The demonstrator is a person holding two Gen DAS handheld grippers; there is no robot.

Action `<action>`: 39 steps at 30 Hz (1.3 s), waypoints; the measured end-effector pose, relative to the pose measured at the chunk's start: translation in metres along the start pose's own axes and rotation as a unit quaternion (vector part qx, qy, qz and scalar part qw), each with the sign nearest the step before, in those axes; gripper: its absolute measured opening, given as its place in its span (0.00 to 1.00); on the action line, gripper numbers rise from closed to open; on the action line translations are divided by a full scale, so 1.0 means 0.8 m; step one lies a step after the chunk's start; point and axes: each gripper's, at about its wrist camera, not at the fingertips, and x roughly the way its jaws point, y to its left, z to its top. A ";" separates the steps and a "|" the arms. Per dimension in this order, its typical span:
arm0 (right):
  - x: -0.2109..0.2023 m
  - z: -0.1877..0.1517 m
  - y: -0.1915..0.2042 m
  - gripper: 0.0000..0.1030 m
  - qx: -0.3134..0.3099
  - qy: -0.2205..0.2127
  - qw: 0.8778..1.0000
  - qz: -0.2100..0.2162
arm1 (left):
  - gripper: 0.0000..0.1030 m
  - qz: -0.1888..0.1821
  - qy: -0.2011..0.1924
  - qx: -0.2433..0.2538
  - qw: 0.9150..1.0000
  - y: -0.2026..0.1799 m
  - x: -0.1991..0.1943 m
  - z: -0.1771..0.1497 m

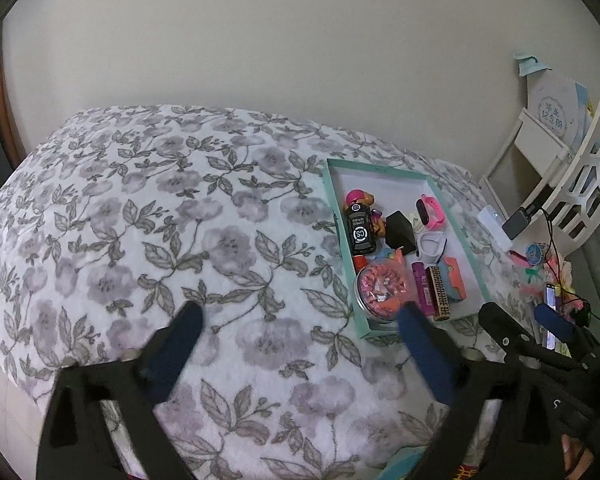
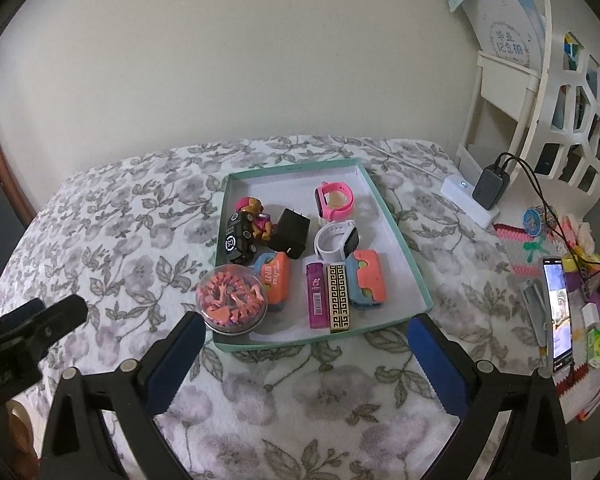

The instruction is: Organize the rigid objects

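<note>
Right wrist view looks down on a flower-print blanket (image 2: 112,216) that covers the surface, with a shallow teal-rimmed tray (image 2: 396,236) at the middle of the picture. The right tool (image 2: 306,330) hovers over the blanket at 6 o'clock of the tray, its 2 blue-padded fingers spread wide with nothing between them. At 9 o'clock the black tip of the left tool (image 2: 36,316) enters the picture.

Inside the tray the rigid objects sit close together. A round clear tub of orange pieces (image 2: 231,305) fills the corner at 7 o'clock, touching the near rim. Beside it lie an orange and blue block (image 2: 276,282), a purple lighter (image 2: 316,295) and a black and gold patterned lighter (image 2: 339,298), side by side and parallel. A 2nd orange and blue block (image 2: 367,280) lies at 4 o'clock. Farther back are a black toy car (image 2: 239,238), a pink-helmeted toy pup (image 2: 256,216) touching it, a black plug adapter (image 2: 290,233), a white smartwatch (image 2: 338,240) and a pink smartwatch (image 2: 334,199).

At 3 o'clock, off the blanket, a lit phone (image 2: 558,312) stands among small clutter, and a white power strip (image 2: 466,196) holds a dark charger.

Left wrist view shows the left tool (image 1: 300,316) over bare blanket, fingers spread apart and empty, with the tray (image 1: 452,216) at 2 o'clock.
</note>
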 end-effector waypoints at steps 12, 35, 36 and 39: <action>0.000 0.000 0.000 1.00 0.000 0.000 1.000 0.006 | 0.97 0.023 -0.023 0.002 0.999 -0.002 -0.012 0.001; 0.006 0.000 -0.001 1.00 0.008 0.009 1.000 0.019 | 0.97 0.028 -0.006 -0.001 1.000 0.005 -0.002 0.002; 0.006 0.000 -0.001 1.00 0.007 0.010 1.000 0.018 | 0.97 0.028 -0.007 -0.001 1.000 0.004 -0.002 0.002; 0.006 0.000 0.000 1.00 0.007 0.009 1.000 0.017 | 0.97 0.029 -0.008 0.000 1.000 0.003 -0.001 0.002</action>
